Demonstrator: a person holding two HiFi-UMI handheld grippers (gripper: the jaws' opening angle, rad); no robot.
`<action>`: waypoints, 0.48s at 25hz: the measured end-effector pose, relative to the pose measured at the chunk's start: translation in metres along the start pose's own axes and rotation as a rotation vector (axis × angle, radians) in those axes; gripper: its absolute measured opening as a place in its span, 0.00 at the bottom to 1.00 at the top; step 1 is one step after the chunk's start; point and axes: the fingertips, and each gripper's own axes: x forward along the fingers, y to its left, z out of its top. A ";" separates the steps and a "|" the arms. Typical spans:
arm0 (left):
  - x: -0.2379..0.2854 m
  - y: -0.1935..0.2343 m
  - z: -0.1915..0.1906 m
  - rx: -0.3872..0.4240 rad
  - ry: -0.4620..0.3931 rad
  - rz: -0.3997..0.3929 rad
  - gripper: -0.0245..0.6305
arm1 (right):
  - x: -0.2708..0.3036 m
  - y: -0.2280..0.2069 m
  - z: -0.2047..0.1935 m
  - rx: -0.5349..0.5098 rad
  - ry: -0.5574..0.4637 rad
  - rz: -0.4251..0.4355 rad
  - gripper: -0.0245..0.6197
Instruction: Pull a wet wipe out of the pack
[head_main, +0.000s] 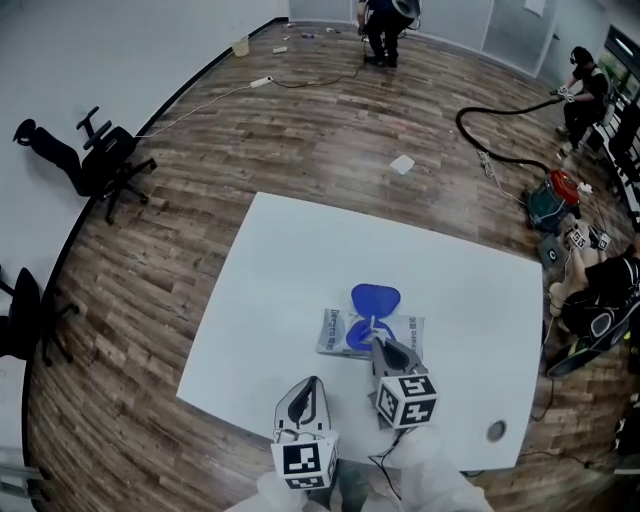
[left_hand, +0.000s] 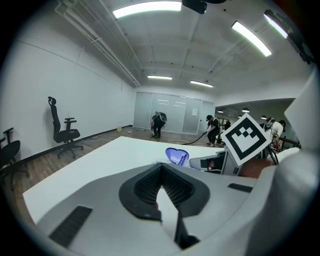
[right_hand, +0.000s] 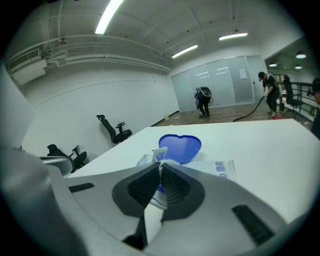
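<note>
A flat wet wipe pack (head_main: 334, 331) lies on the white table (head_main: 290, 260), its blue heart-shaped lid (head_main: 376, 297) flipped open on the far side. My right gripper (head_main: 373, 341) reaches down to the pack's opening. In the right gripper view its jaws (right_hand: 160, 166) are shut on a tab of wet wipe (right_hand: 159, 153) that sticks up in front of the lid (right_hand: 182, 146). My left gripper (head_main: 312, 382) hovers near the table's front edge, short of the pack, jaws (left_hand: 161, 167) shut with nothing between them. The lid (left_hand: 176, 155) shows beyond it.
A round cable hole (head_main: 495, 430) sits in the table's near right corner. Office chairs (head_main: 100, 160) stand by the left wall. People, a hose (head_main: 500, 115) and gear occupy the floor at the right, and a paper (head_main: 402, 164) lies on the floor beyond the table.
</note>
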 end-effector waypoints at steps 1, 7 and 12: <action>0.000 0.000 0.000 -0.003 -0.002 -0.002 0.03 | -0.001 0.001 0.001 -0.003 -0.002 -0.001 0.06; -0.002 0.001 0.002 -0.001 -0.011 0.003 0.03 | -0.006 0.007 0.009 -0.010 -0.019 -0.010 0.06; -0.004 0.000 0.008 -0.003 -0.026 0.001 0.03 | -0.015 0.008 0.017 -0.019 -0.034 -0.027 0.06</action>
